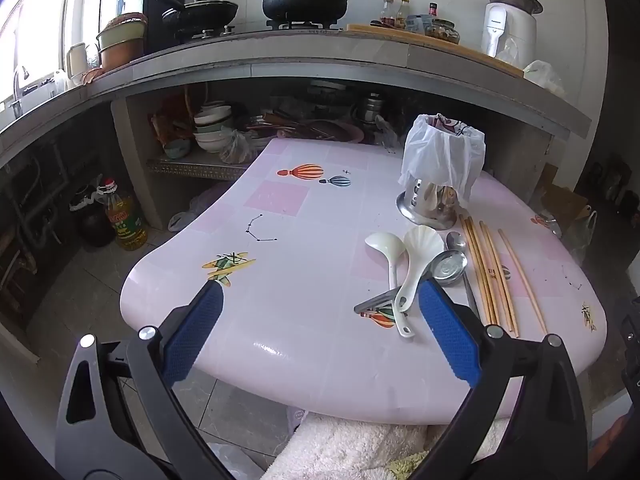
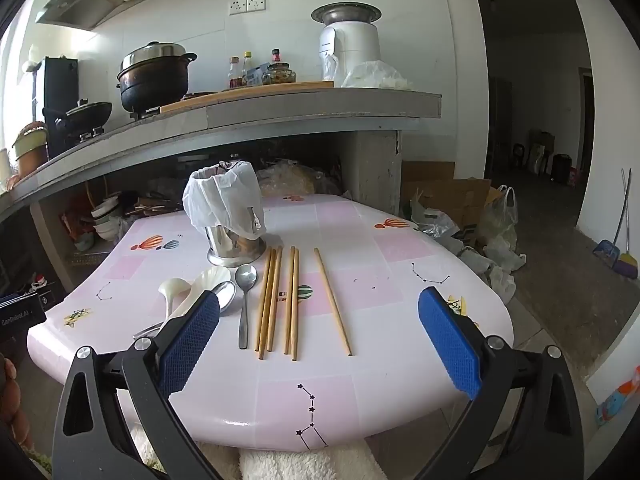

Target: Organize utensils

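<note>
Grippers are hovering over the near edge of the pink table [image 2: 340, 408], the right gripper [image 2: 320, 316] and the left gripper [image 1: 320, 308] both spread wide and holding nothing. Wooden chopsticks [image 2: 276, 300] are lying just ahead of the right gripper, long axes running away from it toward the steel utensil holder [image 2: 236, 248]. Spoons [image 1: 408, 264] are lying nearer the left gripper.

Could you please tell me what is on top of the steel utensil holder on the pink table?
A white plastic bag is draped over the top of the steel utensil holder, covering its upper half. The bag and walls hide most of the inside, so its contents cannot be made out.
</note>
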`<state>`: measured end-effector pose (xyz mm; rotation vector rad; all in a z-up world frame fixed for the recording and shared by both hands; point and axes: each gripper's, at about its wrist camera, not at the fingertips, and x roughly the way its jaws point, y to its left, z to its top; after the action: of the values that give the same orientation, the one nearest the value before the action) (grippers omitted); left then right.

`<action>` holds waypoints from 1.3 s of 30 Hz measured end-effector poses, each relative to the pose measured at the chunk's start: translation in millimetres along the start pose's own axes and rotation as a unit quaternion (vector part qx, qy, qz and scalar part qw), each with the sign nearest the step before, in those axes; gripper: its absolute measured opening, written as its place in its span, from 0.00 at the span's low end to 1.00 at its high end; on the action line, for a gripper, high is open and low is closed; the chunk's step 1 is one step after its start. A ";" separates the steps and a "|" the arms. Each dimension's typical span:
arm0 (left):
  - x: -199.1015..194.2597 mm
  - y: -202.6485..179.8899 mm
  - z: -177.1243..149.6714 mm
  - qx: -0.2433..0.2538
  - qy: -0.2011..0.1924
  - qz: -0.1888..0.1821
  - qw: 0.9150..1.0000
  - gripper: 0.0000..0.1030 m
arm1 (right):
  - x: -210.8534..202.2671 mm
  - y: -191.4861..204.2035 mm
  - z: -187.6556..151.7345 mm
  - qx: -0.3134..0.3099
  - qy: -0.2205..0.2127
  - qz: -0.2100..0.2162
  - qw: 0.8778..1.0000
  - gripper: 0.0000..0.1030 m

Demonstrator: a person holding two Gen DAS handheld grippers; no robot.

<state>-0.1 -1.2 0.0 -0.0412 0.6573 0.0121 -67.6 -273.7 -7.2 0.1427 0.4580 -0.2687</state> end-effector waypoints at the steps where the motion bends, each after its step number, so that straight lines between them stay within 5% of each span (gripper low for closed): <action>1: 0.2 -0.6 -0.1 0.002 0.000 0.001 1.000 0.92 | 0.1 0.1 -0.1 0.000 0.000 0.001 1.000 0.94; 39: 19.3 3.0 -8.1 -0.005 0.046 0.016 0.999 0.92 | 14.5 4.3 -10.9 0.005 0.044 0.009 0.999 0.94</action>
<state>10.1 1.4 -18.3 -0.0413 0.7506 0.0444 -58.4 -270.6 -23.2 0.1698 0.5426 -0.2477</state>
